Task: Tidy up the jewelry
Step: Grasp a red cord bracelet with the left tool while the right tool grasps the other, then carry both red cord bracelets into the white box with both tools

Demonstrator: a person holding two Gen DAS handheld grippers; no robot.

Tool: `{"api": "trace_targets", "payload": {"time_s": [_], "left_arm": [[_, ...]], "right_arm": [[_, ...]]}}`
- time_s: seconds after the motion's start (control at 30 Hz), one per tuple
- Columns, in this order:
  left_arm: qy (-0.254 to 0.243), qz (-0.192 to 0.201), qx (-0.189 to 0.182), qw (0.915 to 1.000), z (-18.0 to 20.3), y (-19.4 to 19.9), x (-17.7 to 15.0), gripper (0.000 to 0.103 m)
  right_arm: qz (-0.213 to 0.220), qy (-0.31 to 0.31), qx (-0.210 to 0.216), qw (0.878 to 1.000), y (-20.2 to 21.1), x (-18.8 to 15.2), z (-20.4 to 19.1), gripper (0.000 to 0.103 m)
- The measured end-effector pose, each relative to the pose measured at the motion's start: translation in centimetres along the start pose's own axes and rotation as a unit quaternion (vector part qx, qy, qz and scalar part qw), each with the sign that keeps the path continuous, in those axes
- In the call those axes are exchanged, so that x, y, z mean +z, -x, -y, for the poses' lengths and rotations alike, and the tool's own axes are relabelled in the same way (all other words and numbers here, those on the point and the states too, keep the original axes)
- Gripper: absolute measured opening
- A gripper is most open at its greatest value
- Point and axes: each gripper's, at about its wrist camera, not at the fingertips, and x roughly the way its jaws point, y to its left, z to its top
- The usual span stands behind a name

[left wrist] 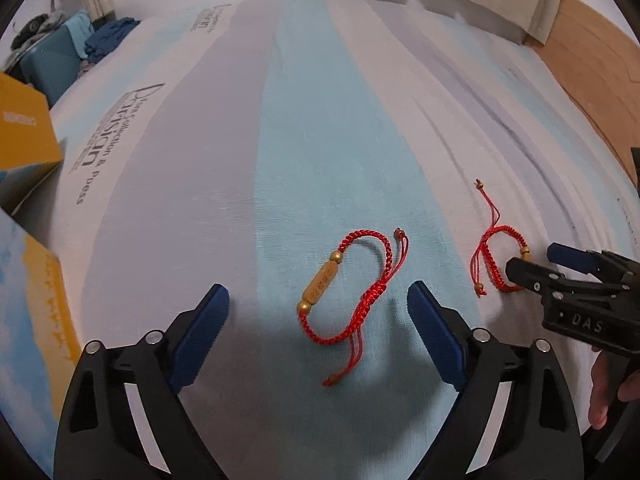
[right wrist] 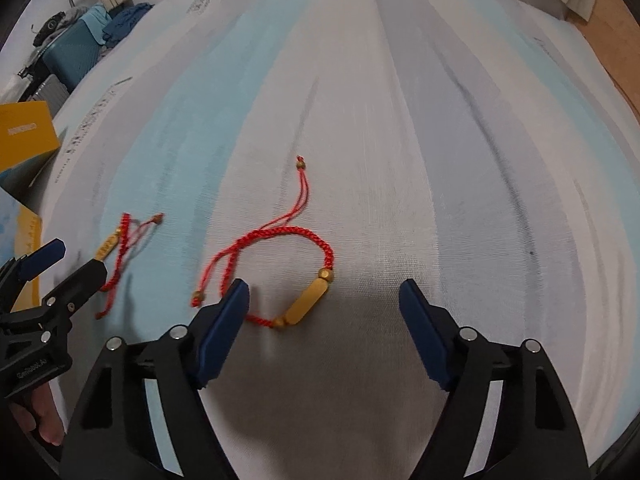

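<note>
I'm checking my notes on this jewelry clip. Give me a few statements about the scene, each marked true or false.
1. Two red braided bracelets lie on the striped cloth. True.
2. The left gripper has a bracelet between its open fingers. True.
3. The right gripper is shut on a bracelet. False: its fingers stand apart.
4. Both bracelets sit inside the yellow box. False: they lie on the cloth.

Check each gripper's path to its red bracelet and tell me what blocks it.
Nothing visible does. The left bracelet lies on bare bedsheet between the open fingers of the left gripper. The right bracelet lies likewise before the open right gripper, partly behind one finger.
</note>
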Motion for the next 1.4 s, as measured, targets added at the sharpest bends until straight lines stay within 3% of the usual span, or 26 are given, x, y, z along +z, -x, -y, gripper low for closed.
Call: {"api": "trace_targets", "payload": {"time_s": [0.2, 0.27, 0.43, 0.5, 0.6, 0.67, 1.4], "left_arm": [[-0.003, -0.016, -0.014, 0.9998, 0.5, -1.3, -0.2, 0.071], [-0.007, -0.022, -0.020, 0.9995, 0.7, -1.8, -0.2, 0.059], [-0.007, -0.026, -0.023, 0.9994, 1.3, -2.2, -0.5, 0.047], [-0.007, -0.029, -0.021, 0.9993, 1.4, -2.2, -0.5, 0.039], [-0.013, -0.034, -0.022, 0.9991, 1.5, -2.1, -0.4, 0.016], [-0.014, -0.038, -0.025, 0.9989, 1.5, -1.8, -0.4, 0.010], [-0.014, -0.010, -0.019, 0.9997, 0.9, 5.3, -0.2, 0.008]], "right_arm": [[0.000, 0.006, -0.001, 1.000, -0.6, 0.0, 0.1, 0.057], [0.000, 0.011, 0.000, 1.000, -0.5, 0.1, 0.2, 0.045], [0.002, 0.022, -0.007, 1.000, -0.5, -0.2, 0.0, 0.027], [0.002, 0.022, -0.007, 1.000, -0.4, -0.3, 0.0, 0.021], [0.000, 0.026, -0.004, 1.000, -0.2, -0.3, -0.1, 0.012], [0.002, 0.021, 0.001, 1.000, 0.1, -0.2, -0.1, 0.008], [0.045, 0.022, 0.003, 0.999, 6.9, -1.2, -1.6, 0.008]]}}
